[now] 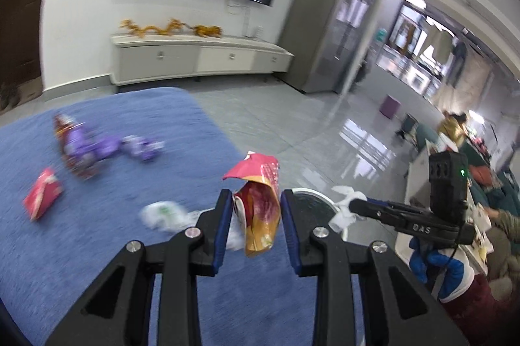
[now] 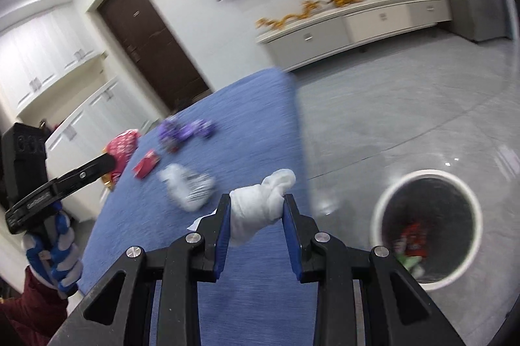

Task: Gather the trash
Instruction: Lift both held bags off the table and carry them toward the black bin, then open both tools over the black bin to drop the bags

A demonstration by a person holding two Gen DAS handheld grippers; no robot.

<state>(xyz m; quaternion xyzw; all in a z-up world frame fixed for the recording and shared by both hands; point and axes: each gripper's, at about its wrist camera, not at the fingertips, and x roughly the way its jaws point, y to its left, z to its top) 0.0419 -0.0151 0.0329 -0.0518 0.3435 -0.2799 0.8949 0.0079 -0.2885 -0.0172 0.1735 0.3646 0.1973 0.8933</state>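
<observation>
Trash is what I am clearing off the blue desk (image 2: 253, 125), and both my hands carry a piece now. My left hand-held gripper (image 1: 256, 216) is clenched on a crumpled red and orange snack bag (image 1: 260, 203), pinched near its middle so the loose top flops above the pads. My right hand-held gripper (image 2: 256, 216) is clamped on a wad of white tissue (image 2: 260, 206), squeezed small so it should not slip. I hold both pieces up off the cloth, near the desk's edge, because the round white-rimmed bin (image 2: 468, 193) stands on the floor just beside it, with wrappers already inside. More litter lies behind on the desk: purple wrappers (image 1: 94, 147), a red packet (image 1: 42, 198) and a clear crumpled wrapper (image 2: 191, 186). I judge the drop into the bin comes next.
</observation>
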